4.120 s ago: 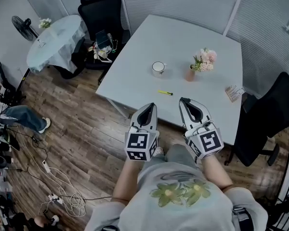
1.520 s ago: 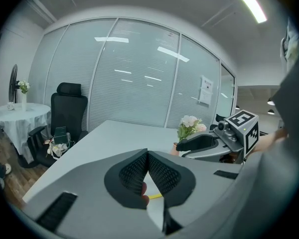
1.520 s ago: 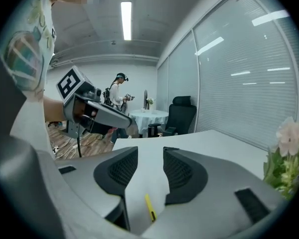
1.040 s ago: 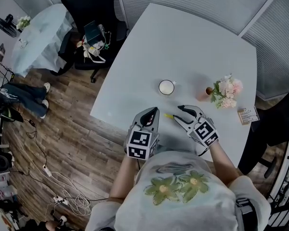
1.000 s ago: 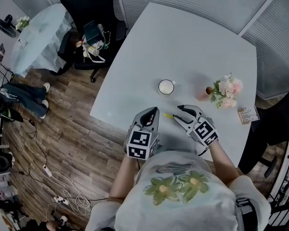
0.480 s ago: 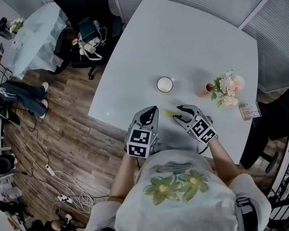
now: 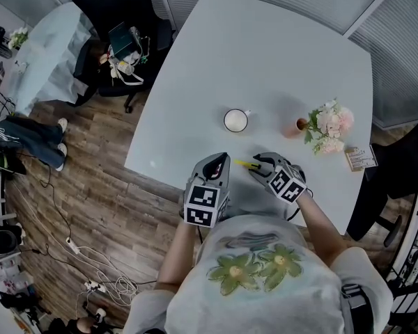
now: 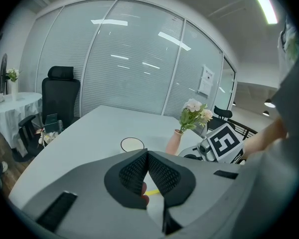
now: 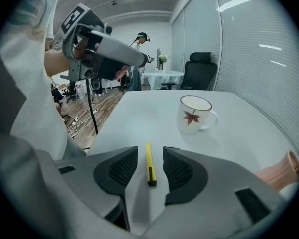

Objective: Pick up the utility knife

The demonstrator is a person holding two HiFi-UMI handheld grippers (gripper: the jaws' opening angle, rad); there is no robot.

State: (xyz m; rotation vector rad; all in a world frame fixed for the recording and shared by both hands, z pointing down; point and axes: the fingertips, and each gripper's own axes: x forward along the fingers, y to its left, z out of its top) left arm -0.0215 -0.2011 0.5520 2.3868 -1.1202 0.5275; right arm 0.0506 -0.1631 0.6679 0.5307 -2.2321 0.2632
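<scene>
Utility knife flat on white table, lengthwise between the parted jaws of right gripper, untouched. Left gripper closed, empty; glass-walled office.

The left gripper holds its jaws together over the table, mug beyond.

- Utility knife: only its yellow front end shows in the head view; the rest is hidden by the right gripper.
- Pink vase: cut off at the right gripper view's right edge.
- Card at the right edge of the table: print too small to read.
</scene>
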